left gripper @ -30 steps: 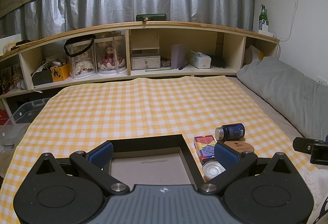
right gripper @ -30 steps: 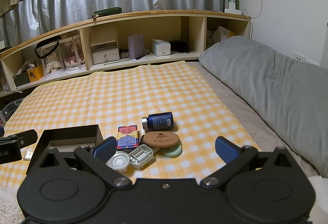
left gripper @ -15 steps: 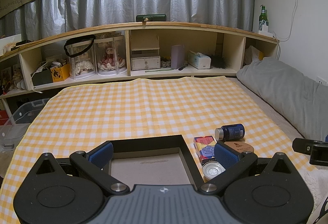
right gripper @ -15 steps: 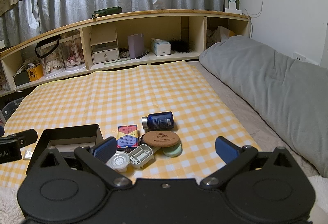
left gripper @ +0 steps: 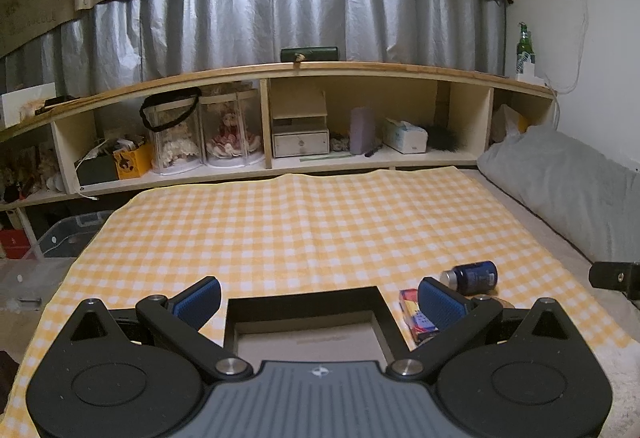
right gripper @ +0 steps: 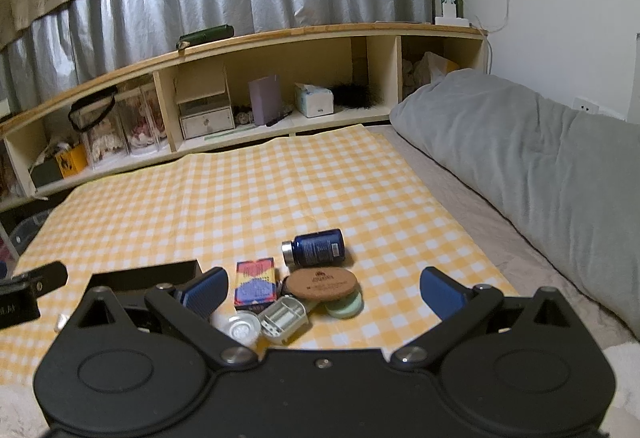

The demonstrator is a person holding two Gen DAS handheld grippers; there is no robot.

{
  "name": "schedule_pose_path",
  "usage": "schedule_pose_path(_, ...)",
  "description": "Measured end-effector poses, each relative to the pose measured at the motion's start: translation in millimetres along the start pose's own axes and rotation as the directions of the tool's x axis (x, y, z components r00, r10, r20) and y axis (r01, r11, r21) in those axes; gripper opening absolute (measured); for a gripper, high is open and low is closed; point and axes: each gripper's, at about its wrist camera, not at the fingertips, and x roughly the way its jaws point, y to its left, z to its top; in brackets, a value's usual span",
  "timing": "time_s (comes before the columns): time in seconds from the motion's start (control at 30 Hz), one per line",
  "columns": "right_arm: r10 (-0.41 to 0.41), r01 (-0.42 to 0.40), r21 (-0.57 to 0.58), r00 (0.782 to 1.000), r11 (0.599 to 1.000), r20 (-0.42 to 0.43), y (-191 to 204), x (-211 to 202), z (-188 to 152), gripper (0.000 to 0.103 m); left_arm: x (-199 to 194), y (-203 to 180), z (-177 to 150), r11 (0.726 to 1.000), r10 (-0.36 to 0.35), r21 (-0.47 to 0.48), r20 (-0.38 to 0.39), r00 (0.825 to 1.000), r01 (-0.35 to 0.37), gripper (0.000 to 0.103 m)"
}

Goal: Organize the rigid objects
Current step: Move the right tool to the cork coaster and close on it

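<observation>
Six small rigid items lie clustered on the checked cloth (right gripper: 280, 189), all just right of the black box (left gripper: 304, 302), none yet inside it.

- Blue bottle (right gripper: 316, 248): glossy cylinder, silver cap, on its side, farthest from the box.
- Card box (right gripper: 256, 282): flat, printed, nearest the box.
- Cork disc (right gripper: 324, 282): matt, round, resting over a pale green disc (right gripper: 346, 308).
- Clear round lid (right gripper: 240, 326) and grey plastic case (right gripper: 283, 320): smooth, hard, touching.

Left gripper (left gripper: 316, 296): jaws wide, empty, over the box's open top. Right gripper (right gripper: 322, 292): jaws wide, empty, above the cluster.

Step judged: opening, before any pick. Next move calls for lowering the right gripper squarely onto one item; the bottle may roll.
</observation>
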Motion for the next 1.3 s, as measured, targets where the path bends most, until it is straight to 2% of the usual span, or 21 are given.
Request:
schedule_pose_path(0.2, 0.042, -0.041, -0.008, 0.999, 0.999, 0.019, -1, 20, 12, 0.103, 9, 18, 6, 0.999, 0.032, -0.044, -0.006, 0.999, -0.033, 0.103)
schedule_pose_path(0.33, 0.062, -0.06, -0.032, 0.997, 0.998, 0.056, -1, 32, 28, 0.103, 21, 30, 12, 0.995, 0.096, -0.034, -0.03, 0.995, -0.097, 0.103)
schedule_pose_path(0.47, 0.047, -0.045, -0.035, 0.995, 0.998, 0.084, -5, 50, 44, 0.103, 37, 53, 17, 0.994, 0.058, -0.087, -0.078, 0.995, -0.064, 0.103)
schedule_pose_path(0.6, 0.049, -0.048, -0.013, 0.998, 0.999, 0.042, -9, 80, 59, 0.103, 55, 67, 18, 0.991, 0.108, -0.063, -0.12, 0.987, -0.116, 0.103)
schedule_pose_path(0.7, 0.025, -0.025, -0.015, 1.0, 1.0, 0.0, -9, 104, 64, 0.103, 73, 78, 17, 0.988, 0.137, -0.047, -0.178, 0.974, -0.148, 0.103)
schedule_pose_path(0.9, 0.013, -0.014, -0.008, 0.994, 1.0, -0.105, -12, 157, 69, 0.103, 105, 106, 5, 0.987, 0.11, -0.083, -0.298, 0.948, -0.14, 0.103)
schedule_pose_path(1.0, 0.011, -0.01, 0.007, 0.985, 1.0, -0.175, -18, 183, 69, 0.103, 117, 111, -2, 0.984, 0.111, -0.089, -0.372, 0.922, -0.154, 0.101)
schedule_pose_path(1.07, 0.009, -0.002, 0.03, 0.974, 1.0, -0.227, -24, 199, 64, 0.103, 124, 110, -7, 0.985, 0.11, -0.077, -0.415, 0.903, -0.155, 0.094)
schedule_pose_path(1.13, 0.018, -0.005, 0.046, 0.957, 0.999, -0.289, -28, 215, 59, 0.103, 131, 110, -13, 0.989, 0.09, -0.067, -0.457, 0.885, -0.136, 0.08)
schedule_pose_path(1.2, 0.017, 0.004, 0.059, 0.937, 0.998, -0.35, -30, 230, 54, 0.103, 138, 109, -19, 0.991, 0.082, -0.051, -0.498, 0.863, -0.124, 0.072)
schedule_pose_path(1.23, 0.035, -0.004, 0.082, 0.922, 0.997, -0.386, -32, 238, 51, 0.103, 142, 108, -23, 0.992, 0.083, -0.039, -0.515, 0.853, -0.12, 0.066)
schedule_pose_path(1.3, 0.084, -0.012, 0.154, 0.88, 0.988, -0.467, -38, 252, 43, 0.103, 149, 108, -28, 0.993, 0.086, -0.019, -0.546, 0.833, -0.115, 0.06)
